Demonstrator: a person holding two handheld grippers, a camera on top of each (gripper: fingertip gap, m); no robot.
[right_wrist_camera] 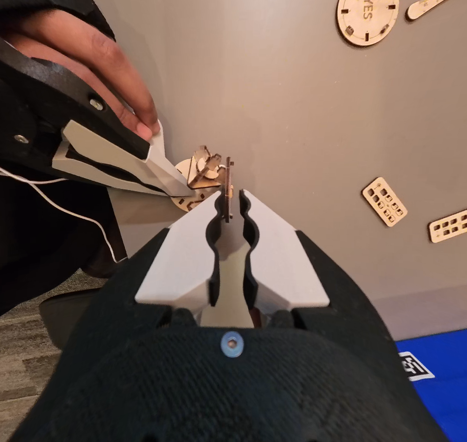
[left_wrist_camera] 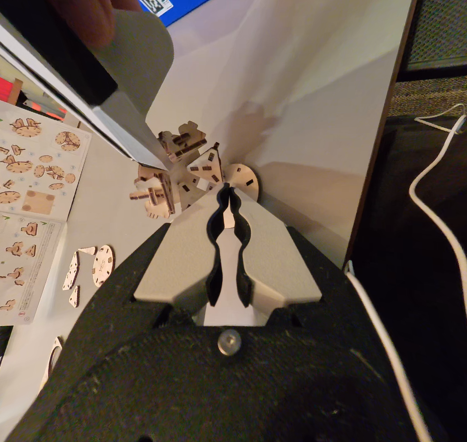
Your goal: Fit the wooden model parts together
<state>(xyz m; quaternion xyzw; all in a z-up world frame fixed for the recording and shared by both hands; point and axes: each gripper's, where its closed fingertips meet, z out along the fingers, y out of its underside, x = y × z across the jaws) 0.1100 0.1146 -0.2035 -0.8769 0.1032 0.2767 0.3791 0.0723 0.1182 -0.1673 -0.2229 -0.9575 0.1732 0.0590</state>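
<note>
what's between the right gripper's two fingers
In the right wrist view, a thin wooden panel stands edge-on between the right gripper's fingers. It lies against the left pad, with a clear gap to the right pad.

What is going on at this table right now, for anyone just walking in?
A person is working on a small wooden puzzle model with two hand-held claws. The left claw is shut, tips pressed down on the model's round base disc near the table edge. The right claw is open around an upright wooden panel, which lies against one pad with a gap to the other. Loose wooden pieces and an instruction sheet lie nearby.
</note>
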